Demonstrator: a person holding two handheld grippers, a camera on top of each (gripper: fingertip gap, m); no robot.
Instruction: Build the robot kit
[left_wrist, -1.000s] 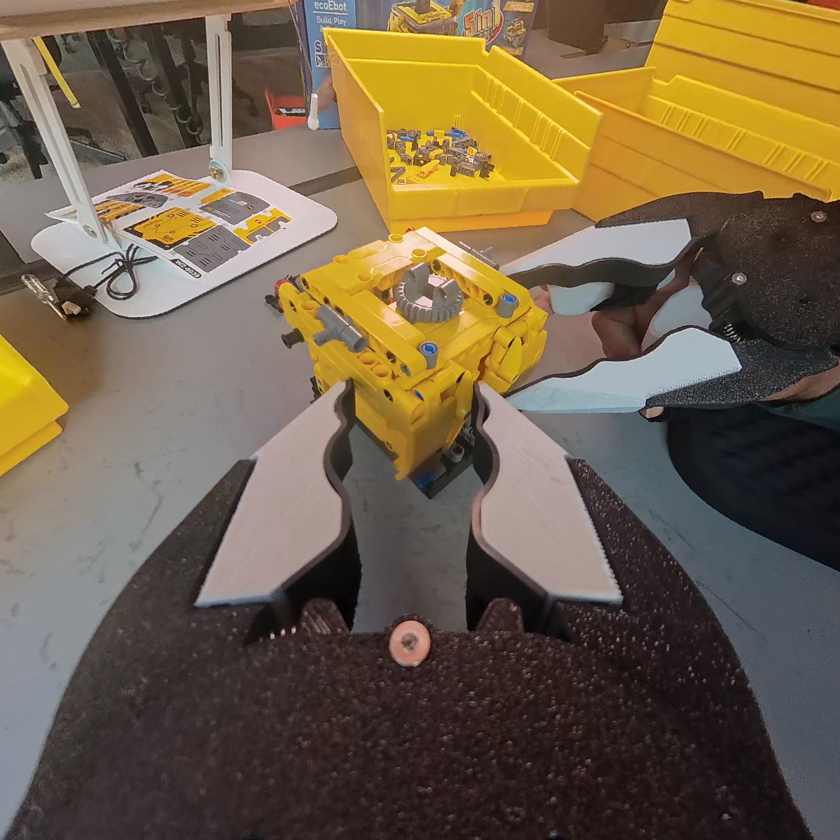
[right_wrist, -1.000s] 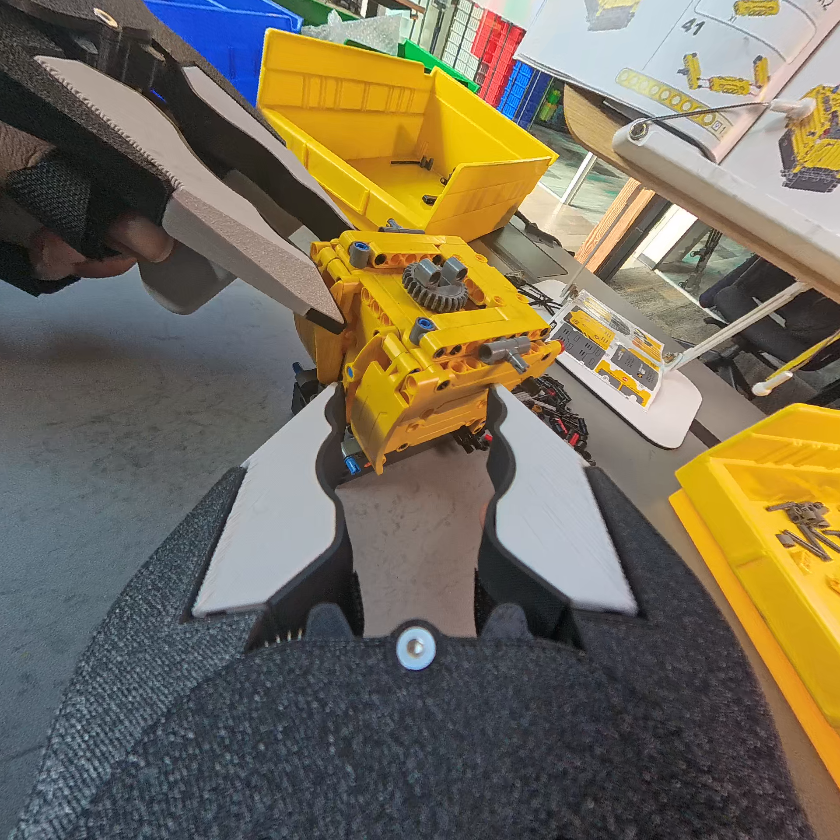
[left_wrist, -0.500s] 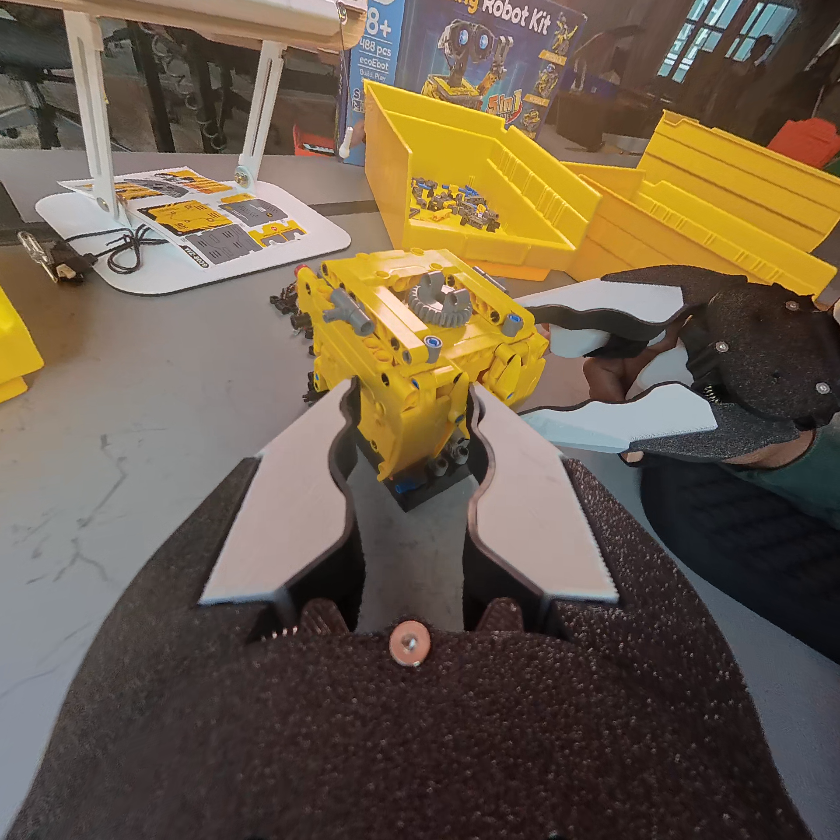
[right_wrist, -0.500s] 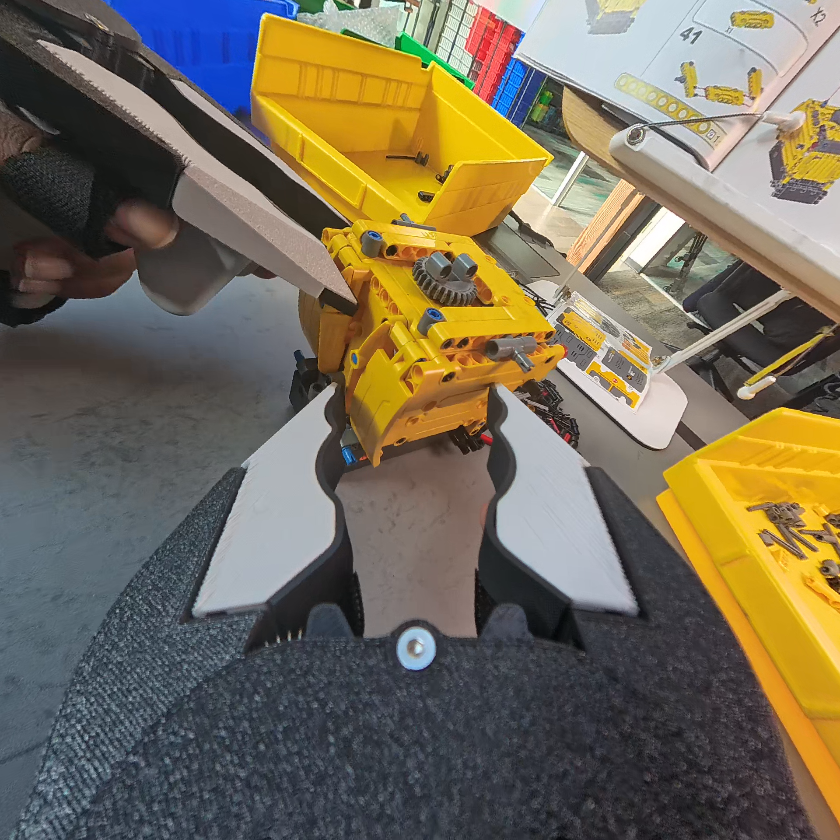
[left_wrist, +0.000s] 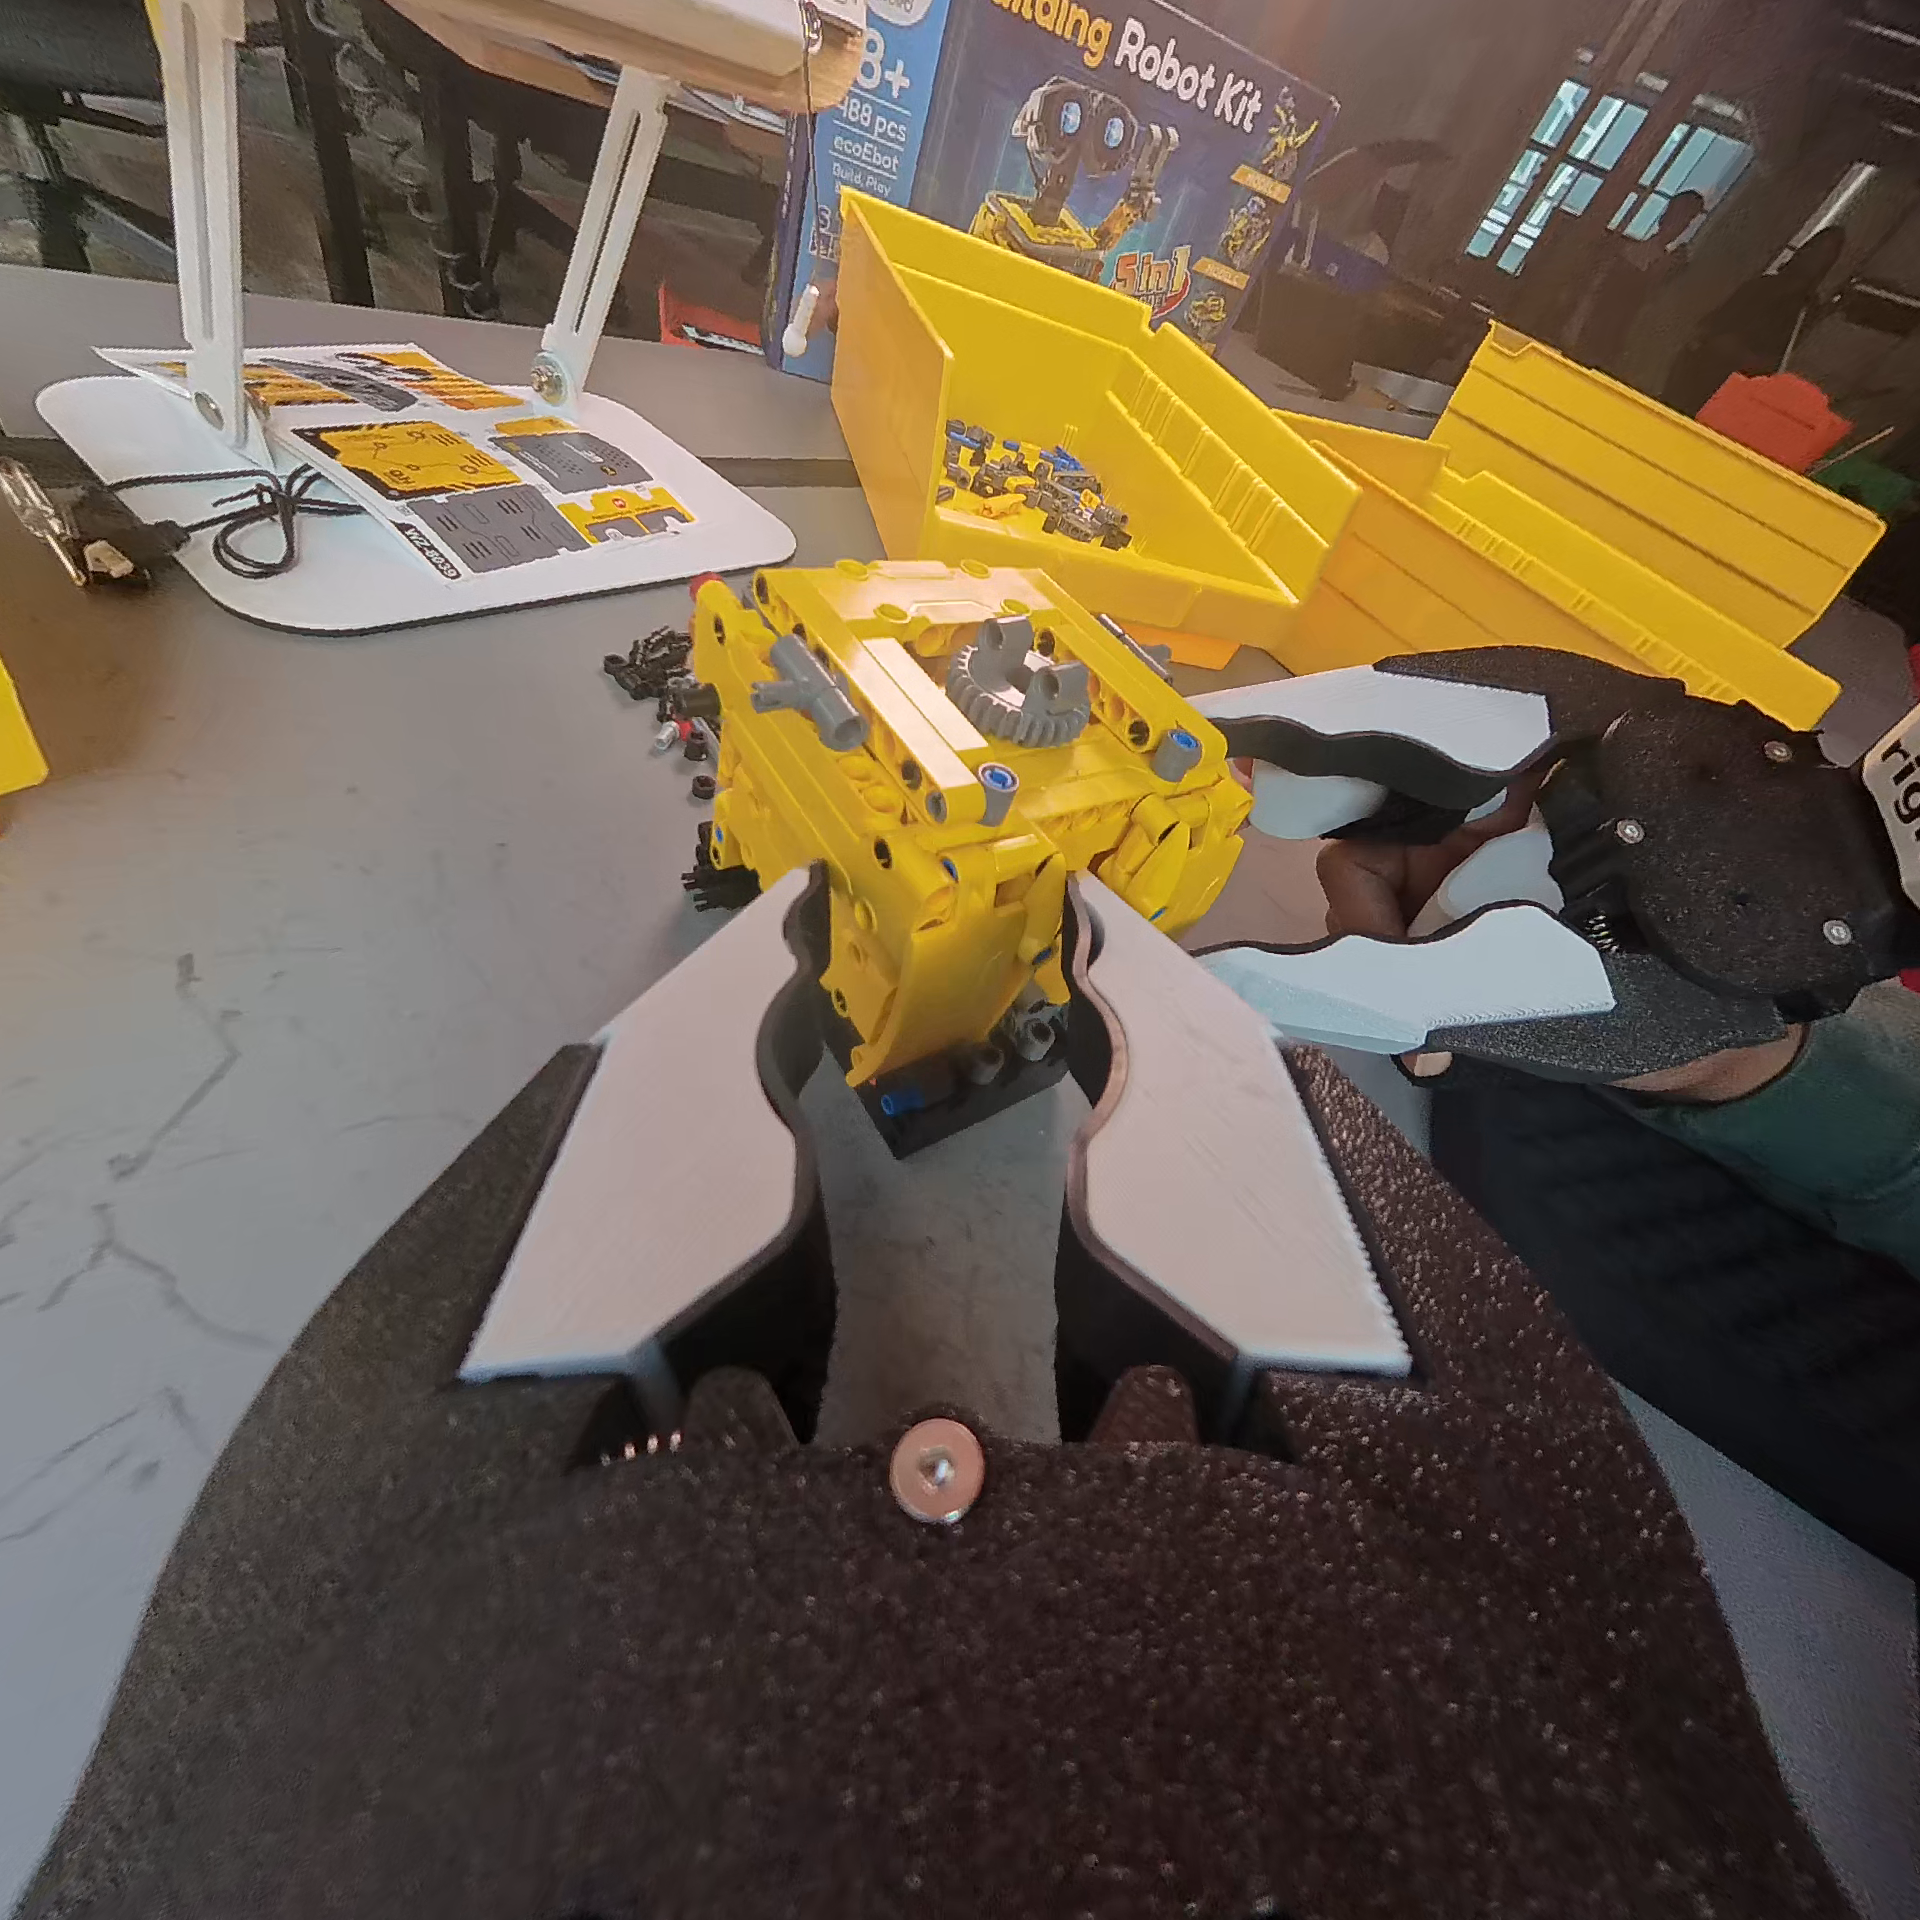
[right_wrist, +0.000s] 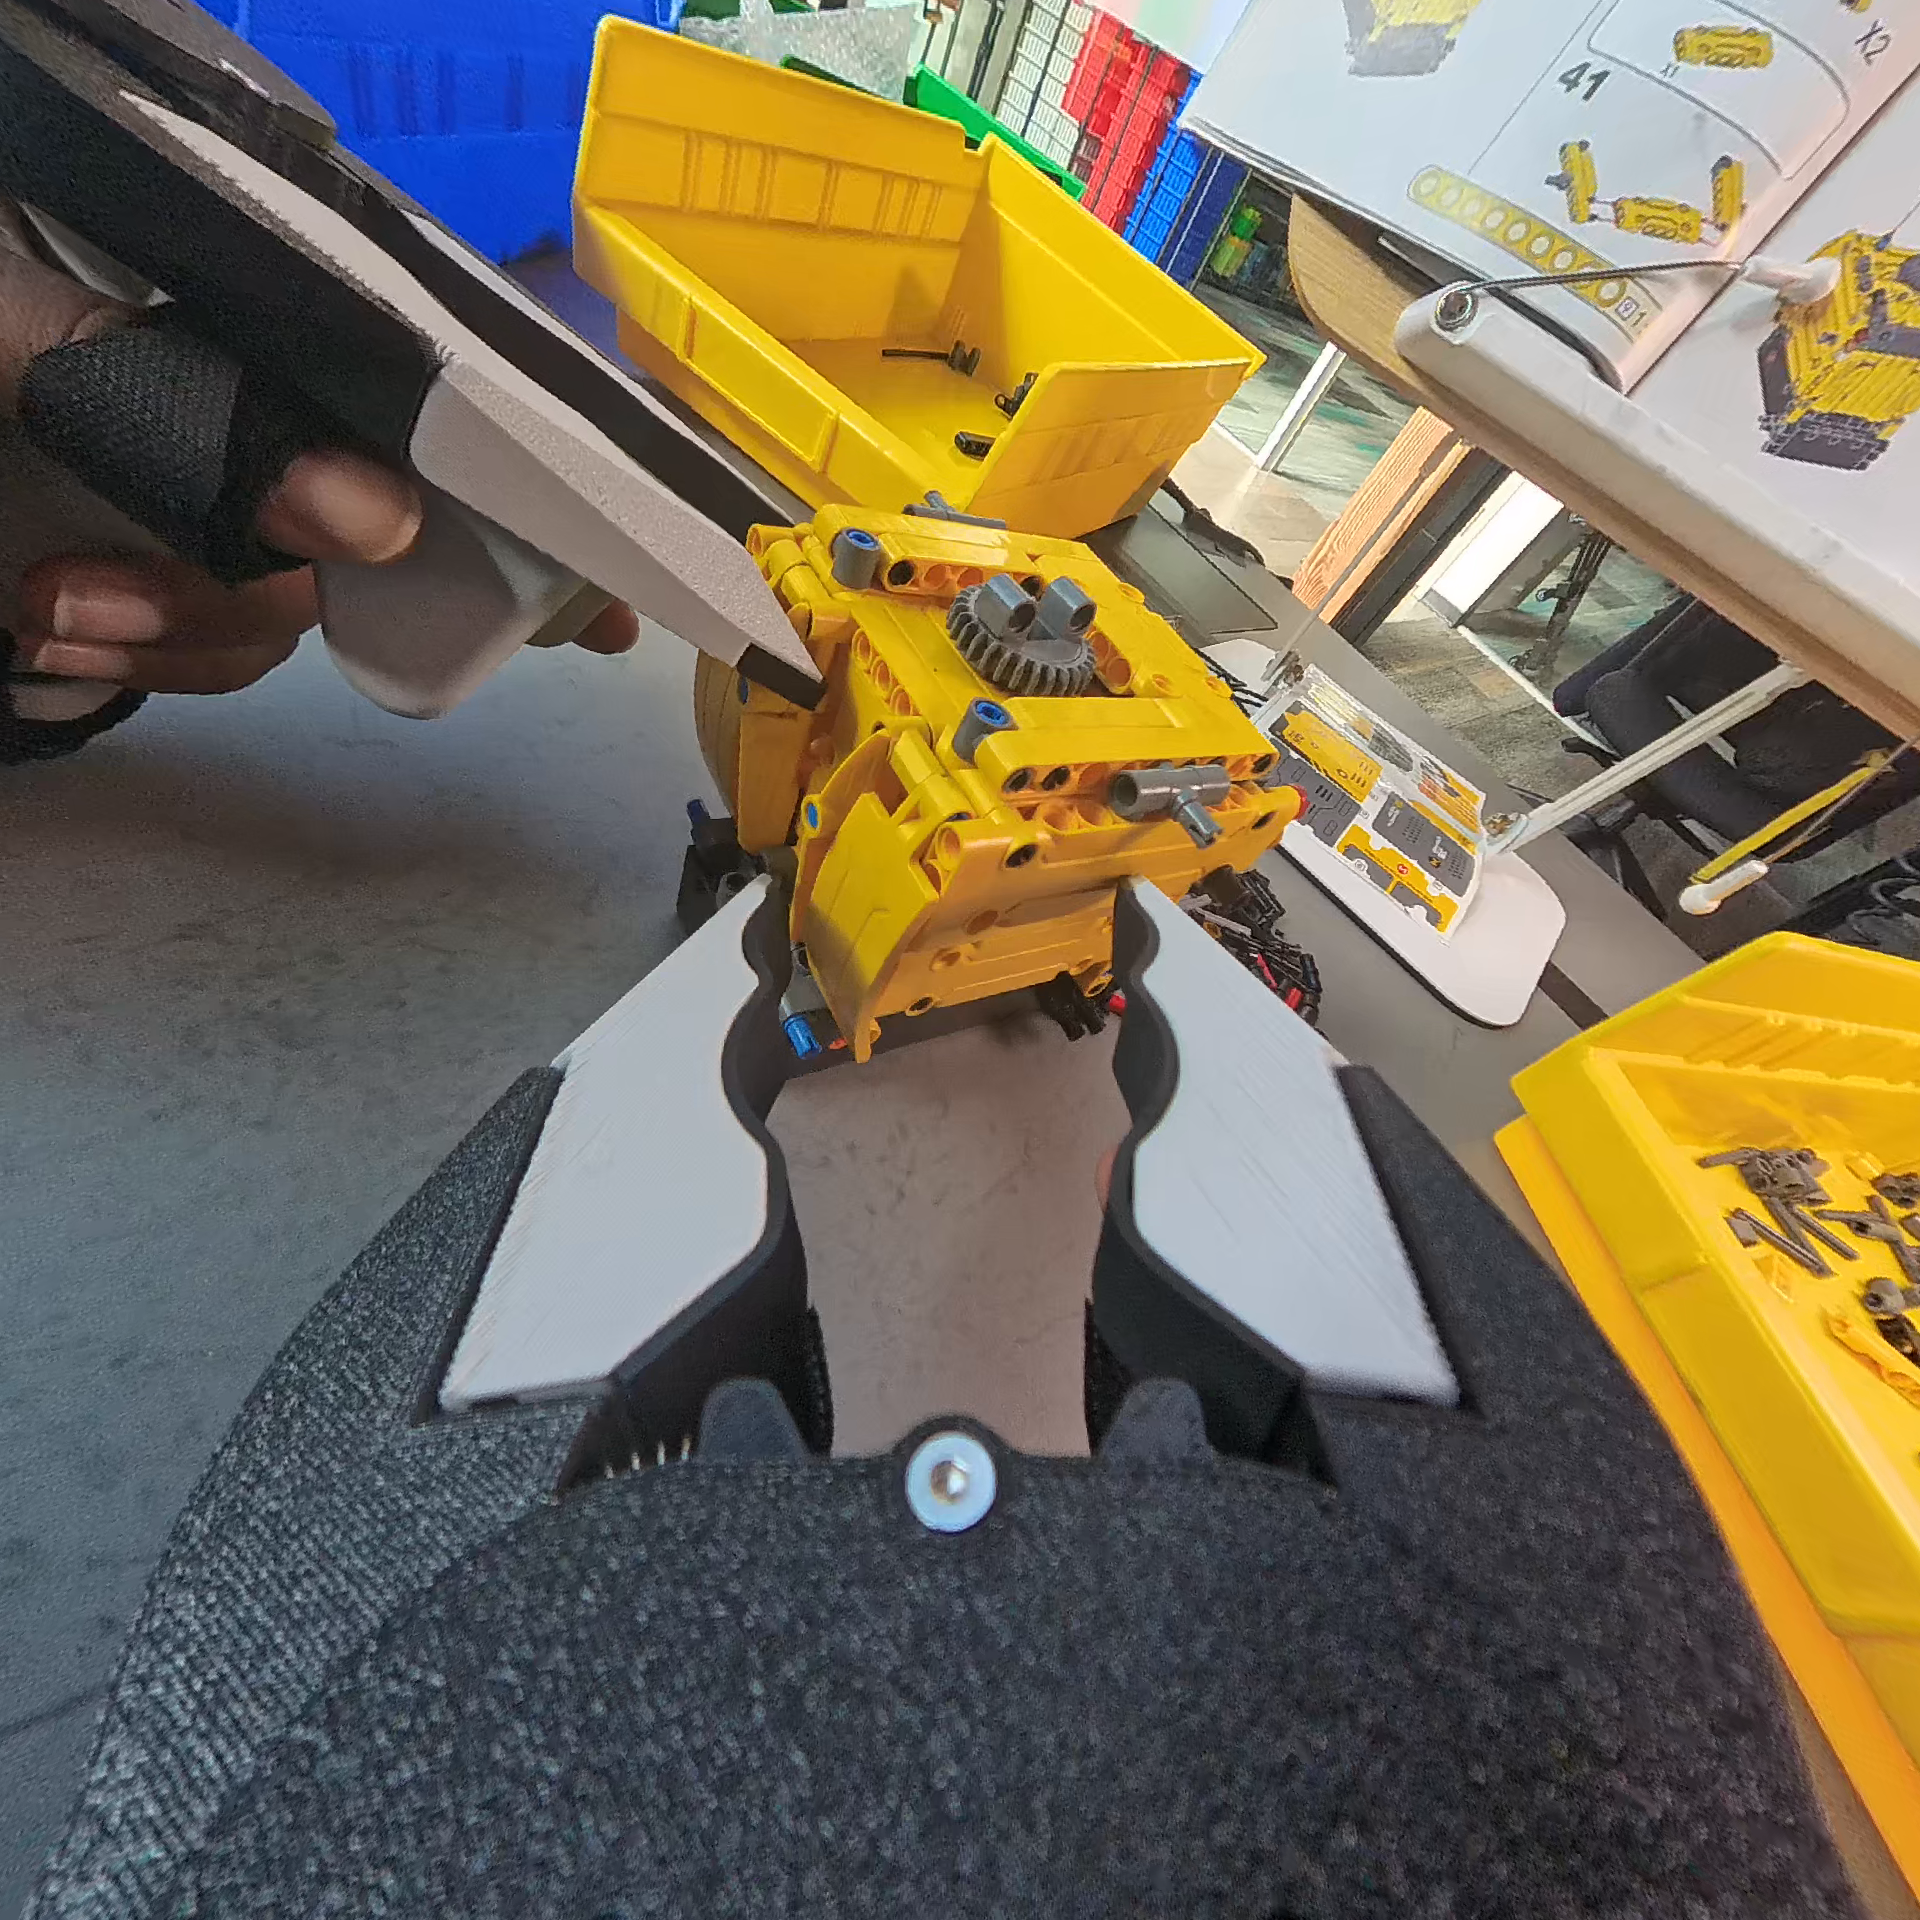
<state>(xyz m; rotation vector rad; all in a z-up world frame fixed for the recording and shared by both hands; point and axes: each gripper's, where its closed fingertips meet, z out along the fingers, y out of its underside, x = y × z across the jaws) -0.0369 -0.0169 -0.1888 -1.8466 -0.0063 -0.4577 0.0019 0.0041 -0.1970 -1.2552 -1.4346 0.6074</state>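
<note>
Model (left_wrist: 966, 790) lifted higher off grey table (left_wrist: 312, 935); yellow bins (left_wrist: 1091, 447) behind.

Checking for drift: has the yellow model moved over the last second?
No clear move: the yellow model keeps its place before the yellow bin and white stand base.

The brick model (left_wrist: 966, 790) is yellow with a grey gear (left_wrist: 1013, 696); bins (left_wrist: 1081, 457) yellow; worktop (left_wrist: 312, 935) mottled grey; fingers (left_wrist: 665, 1164) white.
</note>
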